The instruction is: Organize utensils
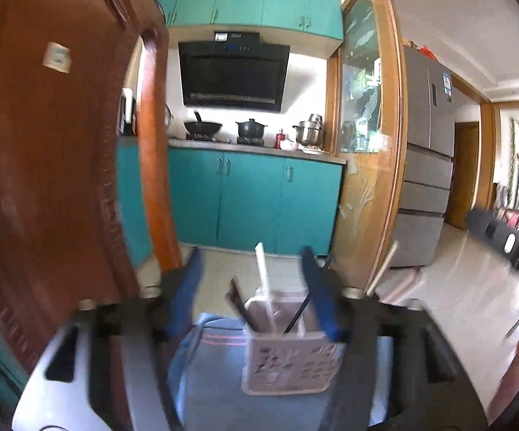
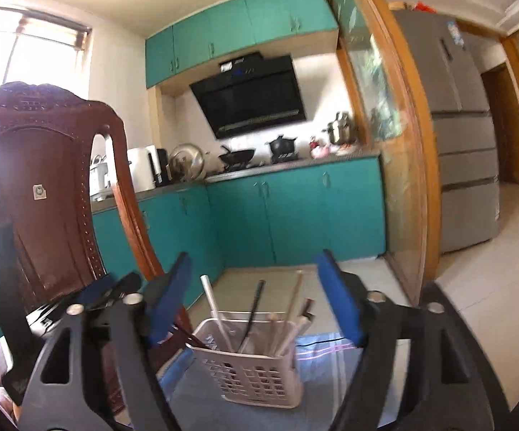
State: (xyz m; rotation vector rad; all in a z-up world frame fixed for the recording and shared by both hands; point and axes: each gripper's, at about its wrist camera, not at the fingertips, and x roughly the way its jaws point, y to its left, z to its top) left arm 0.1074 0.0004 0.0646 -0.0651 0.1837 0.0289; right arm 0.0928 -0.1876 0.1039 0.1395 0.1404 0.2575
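A white perforated utensil basket (image 1: 288, 366) (image 2: 256, 377) stands upright on a table covered with a blue-grey cloth (image 1: 216, 377) (image 2: 331, 377). Several chopsticks stand in it, among them a white one (image 1: 265, 287) (image 2: 216, 309) and a black one (image 1: 297, 314) (image 2: 252, 312). My left gripper (image 1: 251, 251) is open, its blue pads either side of the basket's top without touching it. My right gripper (image 2: 255, 255) is open too, wide of the basket, with nothing pressed between its pads.
A carved brown wooden chair (image 1: 44, 143) (image 2: 44, 179) rises close on the left. Beyond the table lie teal kitchen cabinets (image 1: 252, 197) with pots on the counter, a glass sliding door (image 1: 367, 143) and a grey fridge (image 2: 467, 143) on the right.
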